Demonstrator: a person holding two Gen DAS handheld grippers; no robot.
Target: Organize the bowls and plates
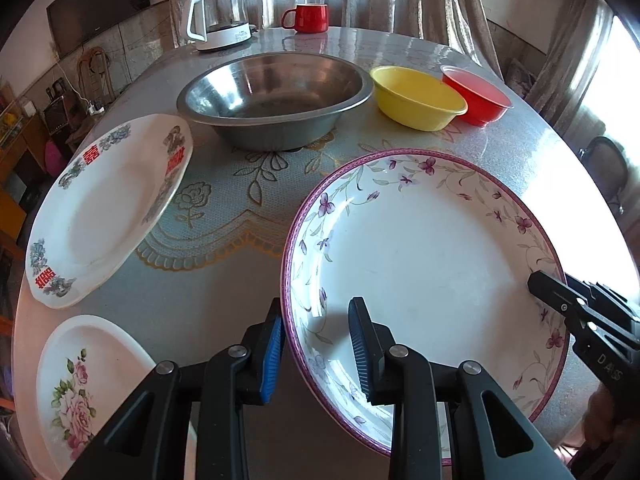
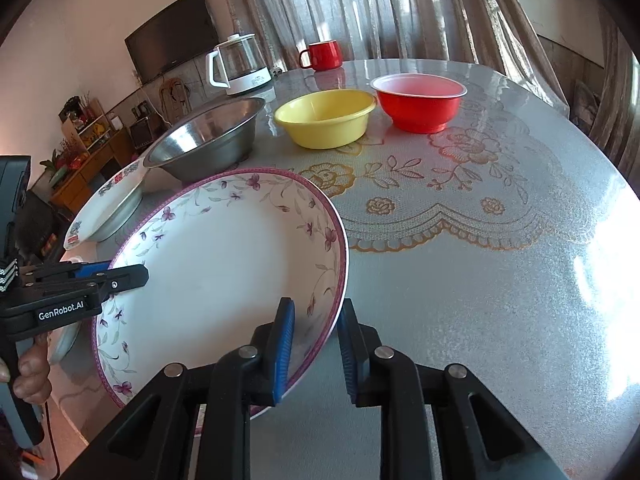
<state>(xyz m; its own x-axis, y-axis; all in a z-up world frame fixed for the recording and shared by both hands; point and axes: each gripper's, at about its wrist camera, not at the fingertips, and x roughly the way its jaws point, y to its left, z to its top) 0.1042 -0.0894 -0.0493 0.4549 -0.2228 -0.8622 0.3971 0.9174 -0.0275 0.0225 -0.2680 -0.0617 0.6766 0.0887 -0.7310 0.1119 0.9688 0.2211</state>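
Low in both views, the left gripper (image 1: 316, 344) and right gripper (image 2: 316, 344) each clamp opposite rims of the purple-edged plate (image 1: 424, 256), tilted over the table (image 2: 480, 280). Upper centre, beyond it, stand a steel basin (image 1: 276, 100), yellow bowl (image 1: 416, 98) and red bowl (image 1: 478, 94).

Pale curtains (image 2: 392, 8) hang at twelve o'clock, sunlit from two. A dark TV (image 2: 172, 36) hangs on the wall (image 2: 80, 32) at ten; cluttered wooden shelves (image 2: 86, 128) stand at nine.
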